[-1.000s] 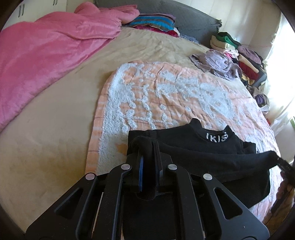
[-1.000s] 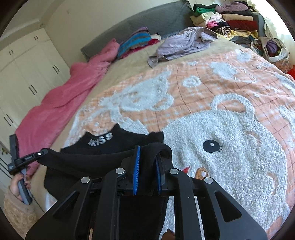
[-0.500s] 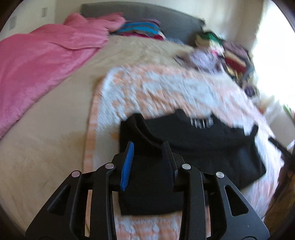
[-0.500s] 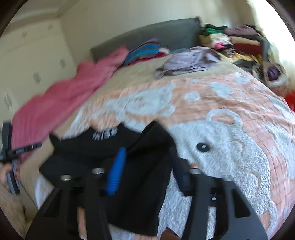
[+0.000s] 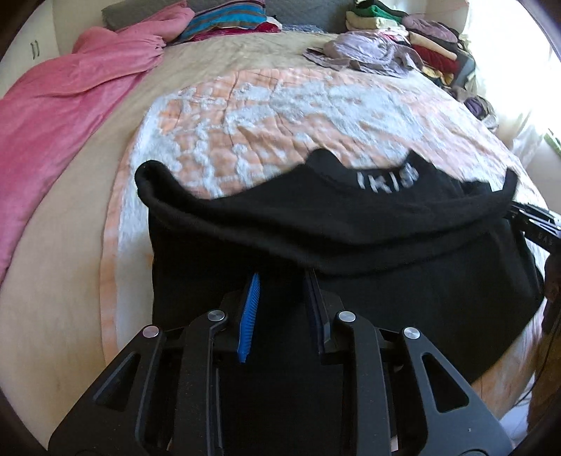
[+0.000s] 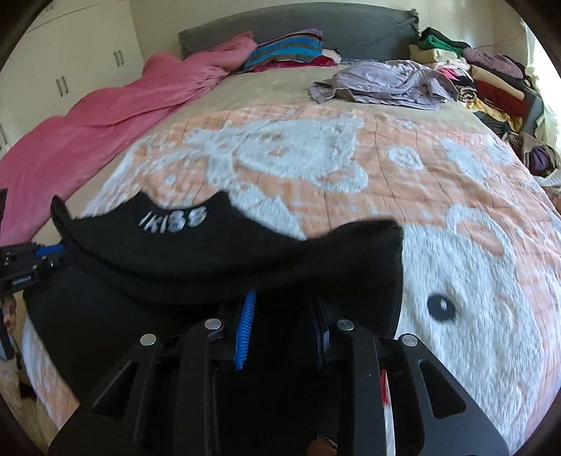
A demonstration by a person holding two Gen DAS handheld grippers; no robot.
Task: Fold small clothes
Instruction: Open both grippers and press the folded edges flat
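Note:
A black garment [image 5: 350, 245] with white lettering [image 5: 387, 179] lies folded over on the orange and white bear blanket [image 5: 280, 105]. My left gripper [image 5: 282, 291] hovers over its near left part. The jaws are apart and closing, with black cloth lying between and under them and no pad pressing on it. My right gripper [image 6: 282, 305] stands the same way over the garment [image 6: 210, 252] at its near right part, jaws apart and closing. The folded edge hides both sets of fingertips. Each gripper shows at the edge of the other's view: the right gripper [image 5: 533, 224], the left gripper [image 6: 24, 266].
A pink blanket [image 5: 63, 115] covers the bed's left side. A crumpled lilac garment [image 6: 382, 84] and a pile of folded clothes [image 6: 491, 73] sit at the back right, striped cloth [image 6: 287, 49] by the grey headboard [image 6: 350, 31]. White wardrobes [image 6: 70, 59] stand left.
A second ago both grippers were shut on the garment's lifted edge. They then opened and let it go. Now both sit lower and closer over the folded garment, jaws slightly narrower.

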